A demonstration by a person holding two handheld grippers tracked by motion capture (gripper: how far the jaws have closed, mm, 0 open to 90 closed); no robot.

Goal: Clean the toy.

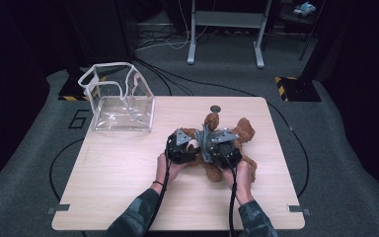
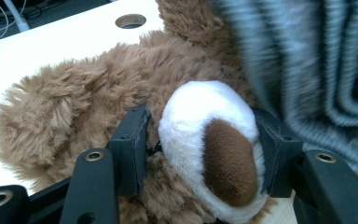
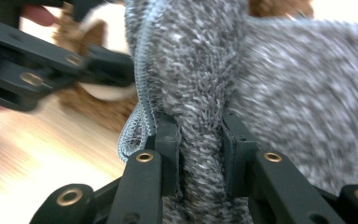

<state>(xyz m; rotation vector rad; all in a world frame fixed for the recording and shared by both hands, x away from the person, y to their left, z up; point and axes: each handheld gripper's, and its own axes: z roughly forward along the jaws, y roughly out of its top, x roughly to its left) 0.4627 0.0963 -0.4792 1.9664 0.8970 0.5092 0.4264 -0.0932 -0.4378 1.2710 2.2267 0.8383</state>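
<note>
- A brown plush teddy bear [image 1: 237,136] of shaggy fur is seen lying at the centre of the pale wooden desk [image 1: 118,187], partly hidden under the two grippers in the high view.
- The left gripper [image 2: 205,154] is closed on the bear's rounded white snout [image 2: 200,116], its black pads pressed against both sides; a smooth, dark brown oval nose [image 2: 226,161] is set in the short white pile.
- The right gripper [image 3: 200,149] is clamped at a narrow gap on a fold of grey knitted cloth [image 3: 298,84], a fuzzy, speckled fabric with a ribbed, lighter edge [image 3: 137,126] running down beside the left pad.
- In the left gripper view the same cloth is seen at the upper right of the frame, draped against the bear's head in soft ridges.
- A clear plastic bag [image 1: 121,101] with white trim, boxy and open at the top, stands at the upper left of the desk, well apart from the bear.
- A small round hole [image 1: 215,108] is cut in the desk just above the bear.
</note>
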